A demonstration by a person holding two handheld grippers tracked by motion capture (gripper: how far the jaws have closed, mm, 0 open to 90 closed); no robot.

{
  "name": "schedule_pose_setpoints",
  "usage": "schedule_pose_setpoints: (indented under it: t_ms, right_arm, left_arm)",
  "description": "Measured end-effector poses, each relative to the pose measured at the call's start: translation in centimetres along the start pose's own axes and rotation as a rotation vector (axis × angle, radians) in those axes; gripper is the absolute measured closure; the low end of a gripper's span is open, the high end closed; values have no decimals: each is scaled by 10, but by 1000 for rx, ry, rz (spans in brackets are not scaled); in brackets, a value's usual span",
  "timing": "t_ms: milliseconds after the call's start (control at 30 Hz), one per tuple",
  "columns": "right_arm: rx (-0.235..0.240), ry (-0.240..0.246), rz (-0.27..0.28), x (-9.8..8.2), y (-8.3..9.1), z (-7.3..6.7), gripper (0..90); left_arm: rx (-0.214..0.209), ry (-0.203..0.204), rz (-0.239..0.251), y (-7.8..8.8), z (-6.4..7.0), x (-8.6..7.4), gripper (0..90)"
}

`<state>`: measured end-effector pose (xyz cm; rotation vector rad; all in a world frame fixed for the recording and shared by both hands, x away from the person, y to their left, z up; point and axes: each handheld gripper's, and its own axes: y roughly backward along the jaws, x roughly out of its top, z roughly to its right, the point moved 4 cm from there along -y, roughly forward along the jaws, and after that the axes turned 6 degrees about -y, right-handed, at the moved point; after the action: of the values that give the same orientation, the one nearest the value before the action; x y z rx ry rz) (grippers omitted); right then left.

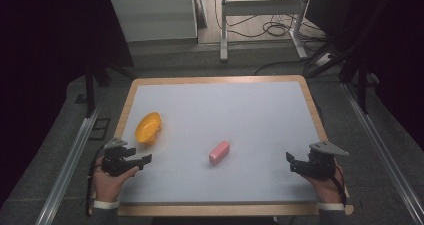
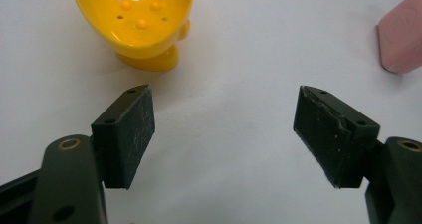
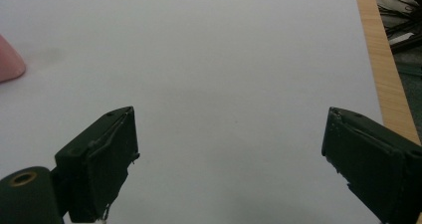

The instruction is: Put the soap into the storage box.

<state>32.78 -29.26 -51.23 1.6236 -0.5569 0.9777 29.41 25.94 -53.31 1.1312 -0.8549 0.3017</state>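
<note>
I am holding the left claw low over the near-left part of the bench, its jaws standing wide apart with nothing between them, and I am reading the yellow dish as the thing nearest to it: in the left gripper view the yellow dish is sitting just ahead of the left-hand pad and a little off to that side, tilted up on its foot so its dimpled hollow is facing back toward me. The pink bar is lying further out, ahead and to the right of this claw, near the middle of the bench, its long axis running diagonally from near-left to far-right; the pink bar is showing at the right edge of that view. I am keeping the right claw near the right edge, also spread wide and empty, well apart from the bar, whose rounded end is peeking in at the left. My judgement is that the left claw is the nearer one to both things, and a short push forward and slightly left would meet the dish.
</note>
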Motion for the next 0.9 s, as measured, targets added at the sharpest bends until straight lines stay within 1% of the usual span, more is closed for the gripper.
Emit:
schedule_pose_setpoints:
  t_ms: [100,200,333,433,633,767,833,900]
  right_arm:
    - [3,2,-5,-1,0,2,74]
    - [5,1,-13,-3,-1,4,74]
    - [-2,18,-26,-4,-1,4,75]
    - [-8,25,-25,-3,1,5,76]
    - [-17,18,-19,-2,3,10,81]
    - [-19,32,-26,-3,1,10,81]
    - [-15,35,-30,-4,0,9,81]
    - [-18,39,-28,-3,1,8,81]
  left_arm:
    - [0,2,2,1,0,0,246]
    - [15,0,-2,1,2,-1,245]
    - [24,-5,9,5,5,1,245]
    - [27,-8,18,9,7,2,245]
    - [36,-3,20,10,7,2,240]
    - [41,-7,13,10,8,2,239]
    - [48,-17,-1,9,10,2,232]
    - [47,-24,-2,10,12,3,228]
